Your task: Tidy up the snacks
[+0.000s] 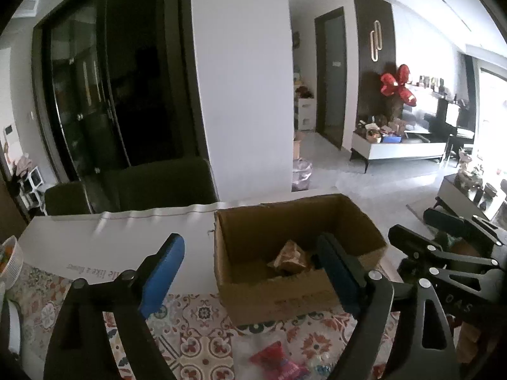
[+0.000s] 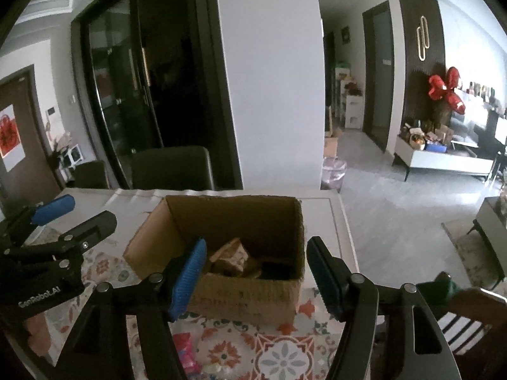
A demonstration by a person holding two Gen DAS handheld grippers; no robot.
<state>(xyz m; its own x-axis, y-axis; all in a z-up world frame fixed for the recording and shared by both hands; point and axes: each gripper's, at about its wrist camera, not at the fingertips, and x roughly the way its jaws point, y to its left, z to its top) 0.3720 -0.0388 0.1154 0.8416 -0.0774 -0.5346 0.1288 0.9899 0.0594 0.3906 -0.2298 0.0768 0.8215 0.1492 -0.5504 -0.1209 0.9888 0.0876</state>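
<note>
Two grippers hang above the table, both spread wide with nothing between their blue pads. The left gripper (image 1: 250,269) hovers over the near left corner of the cardboard box (image 1: 279,297), touching nothing; its right finger overlaps the box opening in the left wrist view. The right gripper (image 2: 256,272) is likewise spread, its fingers framing the box (image 2: 244,297) from the near side, with no contact visible.

The box stands open-topped on a patterned tablecloth (image 1: 202,316), near the table's far edge. Inside lies a tan and red snack packet (image 1: 290,256), tilted, seen also from the right wrist (image 2: 231,255). A dark item (image 2: 277,269) sits beside it in the right near corner of the box; its nature cannot be told. On the cloth in front of the box lies a red-pink snack packet (image 1: 279,364), apart from the box, with small clear-wrapped pieces beside it.

The right wrist view alone shows the left gripper from the side (image 2: 60,221) at far left, and a striped chair seat (image 2: 459,323) at lower right. The left wrist view alone shows a white ribbed bowl (image 1: 12,256) at the left table edge and printed lettering on a white sheet (image 1: 95,247) behind the cloth. Dark chairs (image 1: 158,183) stand beyond the table.
</note>
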